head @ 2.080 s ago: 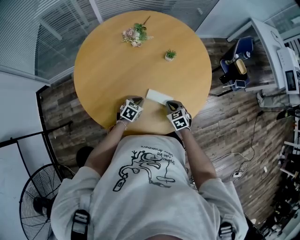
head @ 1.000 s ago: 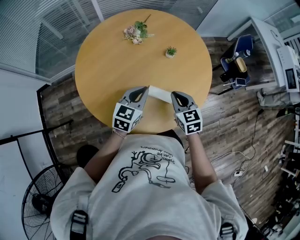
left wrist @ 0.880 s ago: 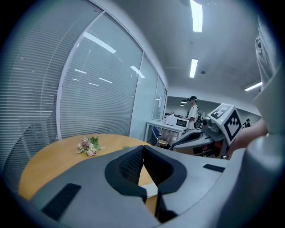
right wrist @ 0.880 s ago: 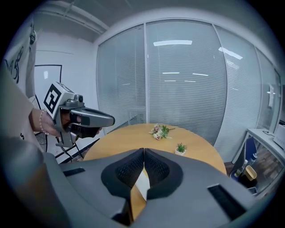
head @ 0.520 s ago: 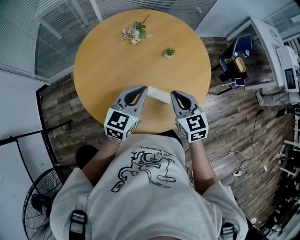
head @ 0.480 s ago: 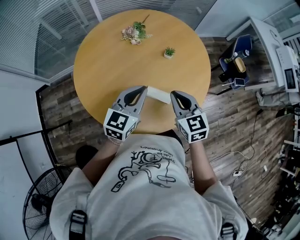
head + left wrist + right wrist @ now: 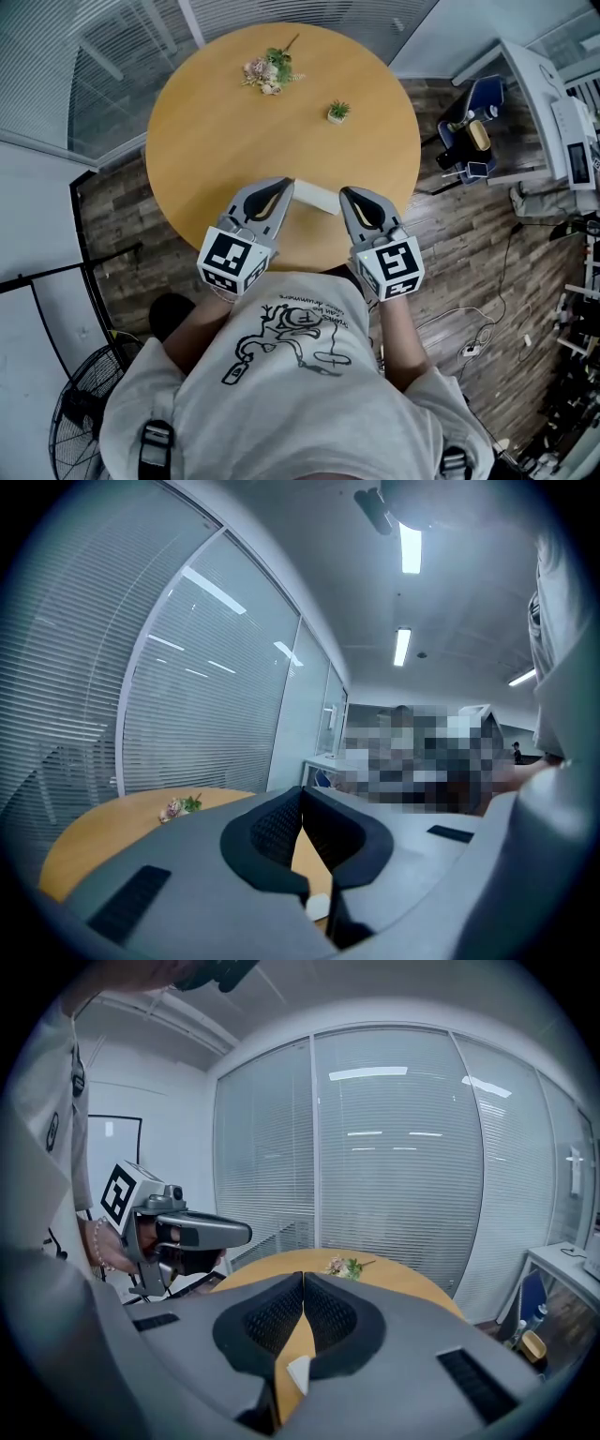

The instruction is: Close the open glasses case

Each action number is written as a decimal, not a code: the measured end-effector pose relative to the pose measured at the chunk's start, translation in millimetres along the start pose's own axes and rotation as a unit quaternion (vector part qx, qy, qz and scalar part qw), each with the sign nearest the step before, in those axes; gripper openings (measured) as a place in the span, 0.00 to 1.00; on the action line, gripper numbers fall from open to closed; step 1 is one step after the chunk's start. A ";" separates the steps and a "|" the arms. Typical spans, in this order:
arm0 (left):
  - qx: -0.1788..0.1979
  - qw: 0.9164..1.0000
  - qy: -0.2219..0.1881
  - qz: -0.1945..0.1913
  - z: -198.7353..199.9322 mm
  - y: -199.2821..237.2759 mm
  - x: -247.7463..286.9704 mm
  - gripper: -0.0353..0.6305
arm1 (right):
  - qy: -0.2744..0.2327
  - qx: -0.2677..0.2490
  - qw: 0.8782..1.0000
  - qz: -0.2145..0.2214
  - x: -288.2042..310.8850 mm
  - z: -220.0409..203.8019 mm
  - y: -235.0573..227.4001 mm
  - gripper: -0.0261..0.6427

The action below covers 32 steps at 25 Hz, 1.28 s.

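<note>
The glasses case (image 7: pixel 317 196) lies flat on the round wooden bench (image 7: pixel 216 141), close to the rim at about 5 o'clock in the head view. From there it is only a white oblong, and neither its lid's position nor anything inside it can be made out. A small white pot (image 7: pixel 338 113) holding a green tuft stands at about 2 o'clock, and a flower sprig (image 7: pixel 270 71) lies near 12 o'clock, both well apart from the case.

The left tongs (image 7: pixel 287 184) and the right tongs (image 7: pixel 344 192) hang above the near edge of the bench. Their tips point toward 12 o'clock, with the case between them, the left tips over its 9 o'clock end and the right tips just past its 3 o'clock end. Each gripper view shows its own jaws pressed together at the tips, with nothing pinched.

Through the opening behind the jaws, each gripper view catches a small white corner of the case against the wood. The right gripper view alone shows the left tongs from the side, held in a hand (image 7: pixel 141 1241) at 9 o'clock, before slatted window blinds (image 7: pixel 394 1147). Only the head view takes in the plank floor (image 7: pixel 450 244) and a standing fan (image 7: pixel 75 412) at 7 o'clock.
</note>
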<state>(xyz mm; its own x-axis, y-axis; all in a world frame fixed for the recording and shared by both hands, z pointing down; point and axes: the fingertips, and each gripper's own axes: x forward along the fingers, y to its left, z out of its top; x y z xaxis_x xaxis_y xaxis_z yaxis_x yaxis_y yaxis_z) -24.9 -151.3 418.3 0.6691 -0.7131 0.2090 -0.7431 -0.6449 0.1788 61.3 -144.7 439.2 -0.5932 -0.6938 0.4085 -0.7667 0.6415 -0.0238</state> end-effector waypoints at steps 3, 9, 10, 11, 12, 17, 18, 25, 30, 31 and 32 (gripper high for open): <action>0.002 1.000 -0.011 0.002 11.1 -1.3 -3.5 0.09 | -0.007 0.003 1.000 -0.001 -4.9 11.2 -0.1 0.06; 0.007 1.000 -0.028 0.001 30.2 0.1 -13.5 0.09 | -0.020 0.003 1.000 0.000 -11.9 36.2 4.0 0.06; 0.006 1.000 -0.030 0.000 32.7 0.7 -14.9 0.09 | -0.023 0.002 1.000 0.000 -12.7 40.3 4.8 0.06; 0.005 0.999 -0.033 0.000 35.7 1.2 -16.6 0.09 | -0.026 0.000 1.000 0.000 -13.5 44.5 5.8 0.06; 0.005 0.999 -0.036 0.000 38.9 1.3 -18.3 0.09 | -0.028 -0.002 1.000 0.001 -14.7 49.0 6.9 0.06; 0.009 0.999 -0.050 -0.001 54.6 -1.8 -23.8 0.09 | -0.045 -0.009 0.999 0.004 -24.0 66.8 11.1 0.06; 0.011 0.999 -0.052 -0.001 58.2 -2.4 -24.6 0.09 | -0.047 -0.012 0.999 0.004 -26.1 70.0 11.6 0.06; 0.014 0.998 -0.066 -0.002 73.3 -5.6 -31.7 0.09 | -0.062 -0.015 0.998 0.003 -34.8 84.3 15.3 0.06; 0.016 0.997 -0.070 -0.003 76.8 -7.5 -33.5 0.09 | -0.064 -0.017 0.998 0.001 -37.5 85.9 16.5 0.06; 0.017 0.997 -0.070 -0.003 76.6 -8.1 -33.8 0.09 | -0.065 -0.017 0.998 0.001 -38.1 85.6 16.7 0.06; 0.016 0.997 -0.070 -0.003 76.2 -8.6 -34.0 0.09 | -0.065 -0.017 0.998 0.000 -38.7 85.4 16.9 0.06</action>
<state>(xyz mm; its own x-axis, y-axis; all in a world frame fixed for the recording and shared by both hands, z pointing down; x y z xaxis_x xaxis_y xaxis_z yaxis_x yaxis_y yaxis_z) -40.7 -142.5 336.4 0.6697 -0.7392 0.0714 -0.7400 -0.6562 0.1478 50.3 -135.0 345.0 -0.6222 -0.7285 0.2865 -0.7588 0.6513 0.0080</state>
